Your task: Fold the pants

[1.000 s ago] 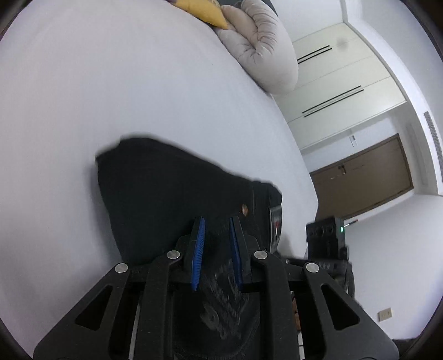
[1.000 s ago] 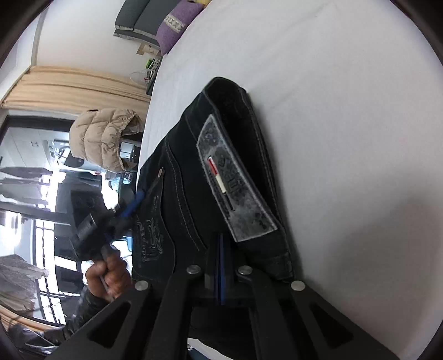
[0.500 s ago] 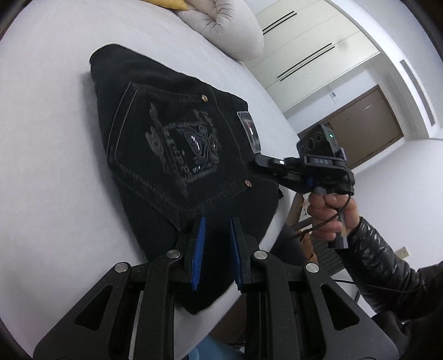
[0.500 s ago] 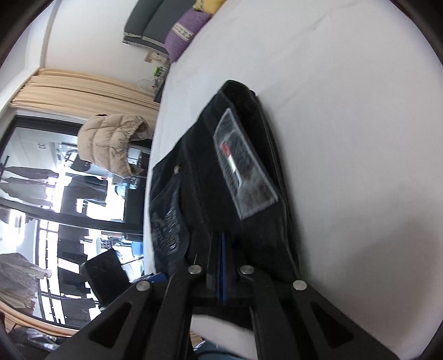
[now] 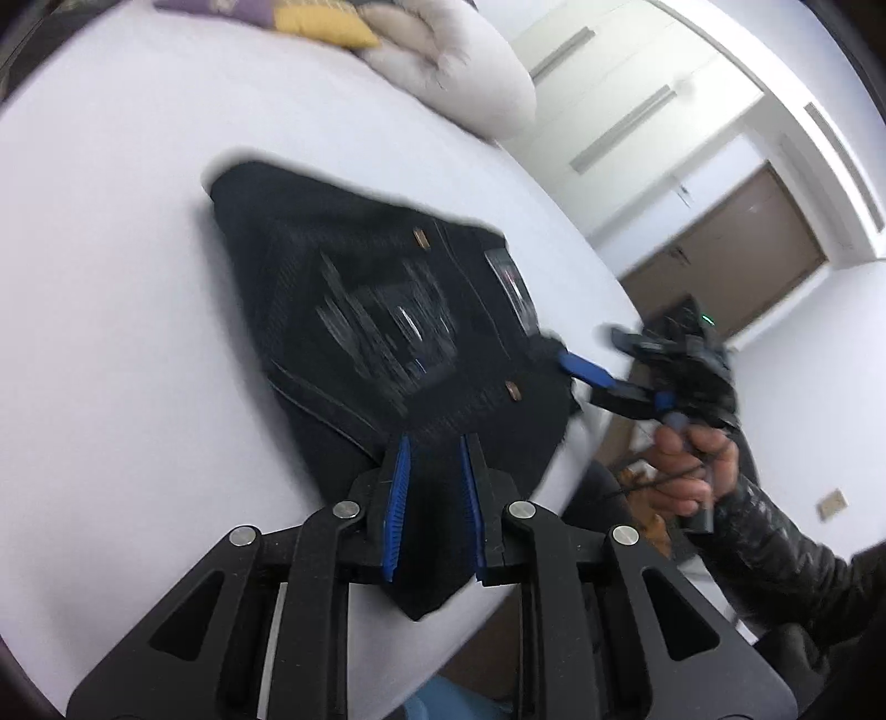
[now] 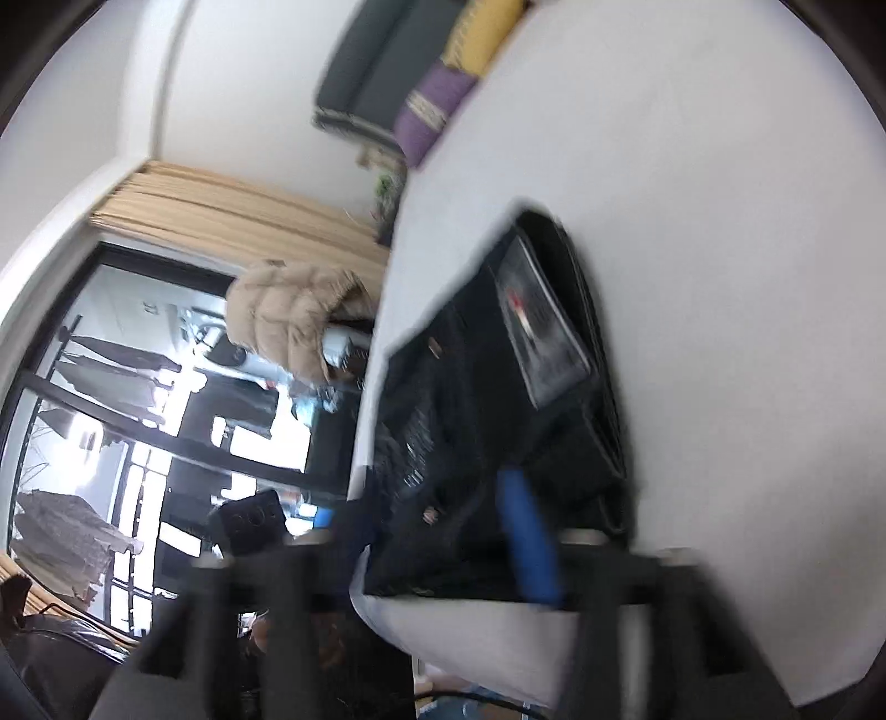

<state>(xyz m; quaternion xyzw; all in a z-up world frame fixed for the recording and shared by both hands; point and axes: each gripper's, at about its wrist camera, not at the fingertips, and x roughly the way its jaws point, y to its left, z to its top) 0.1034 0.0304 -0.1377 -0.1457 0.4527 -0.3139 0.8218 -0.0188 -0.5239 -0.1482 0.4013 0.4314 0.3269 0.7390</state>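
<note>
Left wrist view: the black pants (image 5: 387,332) lie folded into a compact bundle on the white bed (image 5: 122,310), close to its near edge, with the embroidered back pocket facing up and the grey waistband patch (image 5: 509,282) toward the far right corner of the bundle. The left tool (image 5: 434,476) hangs over the near end of the pants with its blue-padded fingers (image 5: 397,498) spread apart, dark cloth showing in the gap between them; whether the pads touch the fabric cannot be told. At the right edge of the bundle the right tool (image 5: 576,371) reaches in from beyond the bed, held by a bare hand (image 5: 692,459) in a dark quilted sleeve, its blue tip just at the waistband corner; this part is motion-blurred, so contact is unclear. A pale rolled duvet (image 5: 454,72) and a yellow cushion (image 5: 321,25) sit at the far side of the bed, and white cupboard doors (image 5: 637,111) and a brown door (image 5: 736,243) stand behind. In the right wrist view, heavily blurred, the pants (image 6: 482,421) sit at the corner of the bed (image 6: 720,221) with the patch (image 6: 542,332) uppermost, and the right tool (image 6: 443,548) appears with its fingers set wide apart, one blue pad (image 6: 526,537) lying over the near edge of the cloth. A beige puffer jacket (image 6: 288,321) hangs by a window with tan curtains (image 6: 221,216).
</note>
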